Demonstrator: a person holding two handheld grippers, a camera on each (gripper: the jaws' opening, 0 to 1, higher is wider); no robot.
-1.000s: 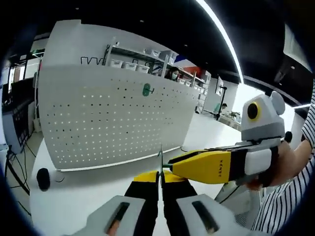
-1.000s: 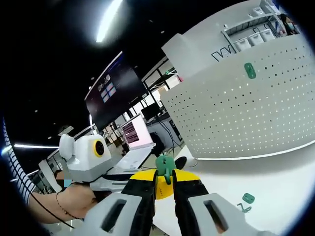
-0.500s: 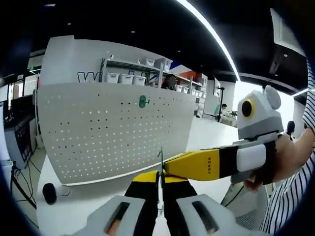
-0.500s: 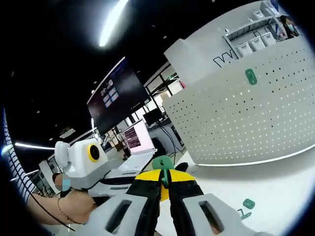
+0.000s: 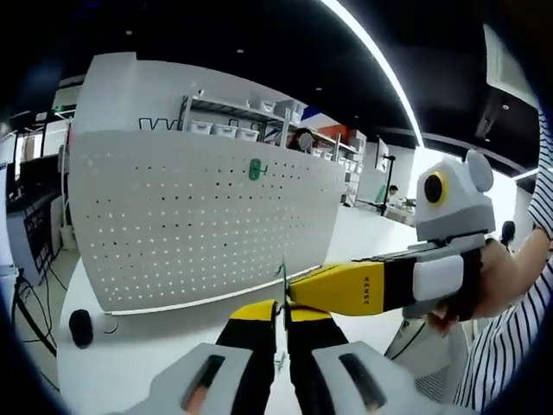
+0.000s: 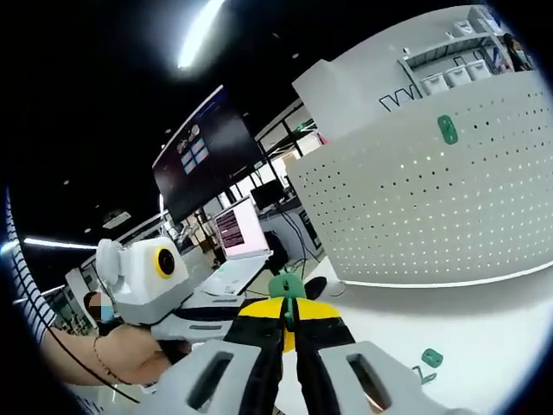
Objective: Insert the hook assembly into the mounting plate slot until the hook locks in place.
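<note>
My left gripper (image 5: 282,313) is shut on a thin metal hook (image 5: 282,275) that stands upright between its yellow-tipped jaws. The right gripper (image 5: 298,294) comes in from the right, and its yellow jaw tip meets the hook. My right gripper (image 6: 289,318) is shut on a small green mounting plate (image 6: 285,286). The left gripper (image 6: 212,303) lies just to its left, held by a hand. Another green plate (image 5: 256,169) (image 6: 447,130) hangs high on the white pegboard (image 5: 199,216) (image 6: 415,216). Where hook and plate meet is hidden.
A loose green plate (image 6: 430,357) with a small metal hook beside it lies on the white table (image 6: 484,320). A black round object (image 5: 79,327) sits at the pegboard's left foot. A laptop (image 6: 238,238) stands behind. A striped sleeve (image 5: 510,363) is at the right.
Both views have shifted slightly with the hands. The two grippers stay together, each still shut on its part; the pegboard and the loose plate have not moved.
</note>
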